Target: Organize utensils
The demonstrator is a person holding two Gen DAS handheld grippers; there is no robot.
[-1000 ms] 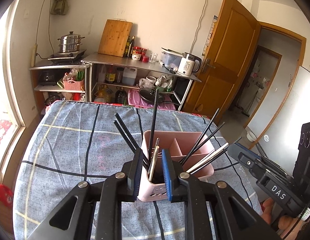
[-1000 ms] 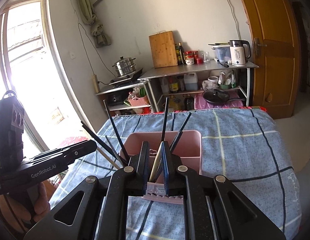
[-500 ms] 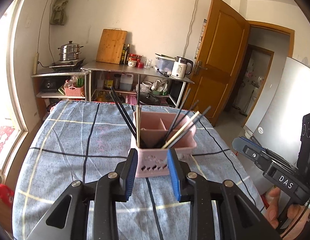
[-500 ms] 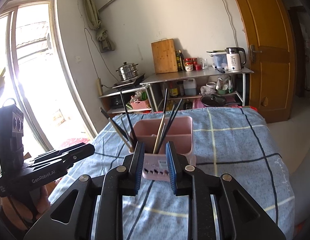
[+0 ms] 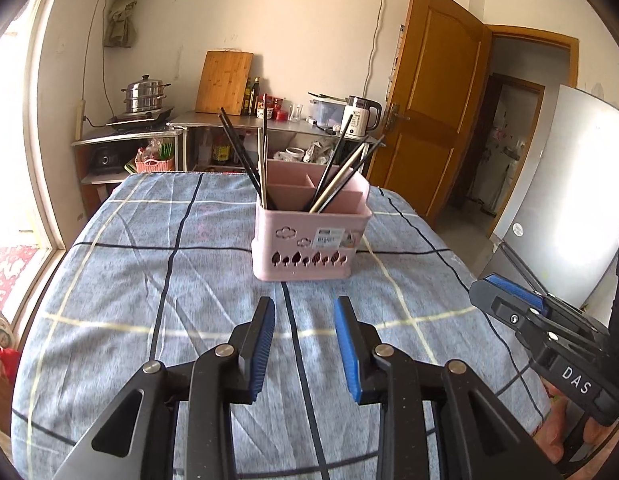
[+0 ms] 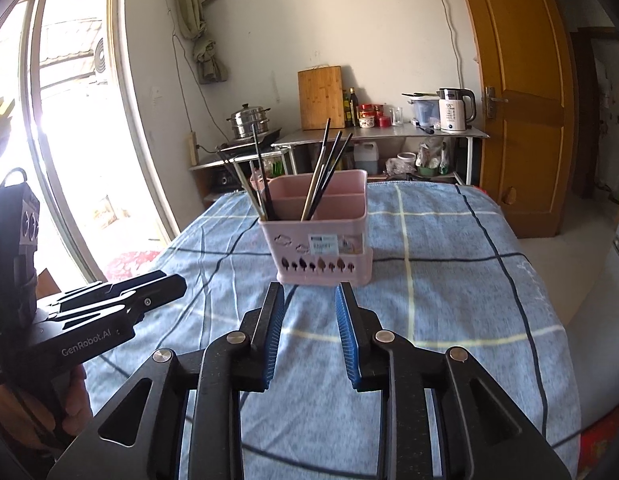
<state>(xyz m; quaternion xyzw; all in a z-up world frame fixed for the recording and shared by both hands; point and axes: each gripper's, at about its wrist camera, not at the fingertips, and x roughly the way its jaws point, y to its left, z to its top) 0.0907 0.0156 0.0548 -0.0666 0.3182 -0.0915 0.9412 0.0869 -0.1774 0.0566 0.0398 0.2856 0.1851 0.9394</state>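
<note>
A pink utensil holder (image 5: 309, 236) (image 6: 321, 240) stands upright on the blue checked tablecloth (image 5: 149, 264) (image 6: 449, 280). Dark and pale chopsticks (image 5: 245, 160) lean in its left compartment, and more chopsticks (image 5: 341, 176) in its right one; in the right wrist view they show as chopsticks (image 6: 321, 168). My left gripper (image 5: 304, 308) hovers short of the holder, open and empty. My right gripper (image 6: 309, 294) sits just in front of the holder's base, its jaws opening with nothing between them. Each gripper shows from the side in the other's view: the right gripper (image 5: 509, 304) and the left gripper (image 6: 141, 296).
Behind the table stand steel shelves (image 5: 269, 128) with a cutting board, bottles, a kettle (image 5: 361, 116) and a steamer pot (image 5: 145, 96). A wooden door (image 5: 437, 100) is at the right and a bright window (image 6: 69, 120) at the left. A hand (image 6: 69, 400) holds the left gripper.
Both grippers let go of the chopsticks in the holder and drew back toward me. Their jaws have spread, and the holder now stands farther off in both views.
</note>
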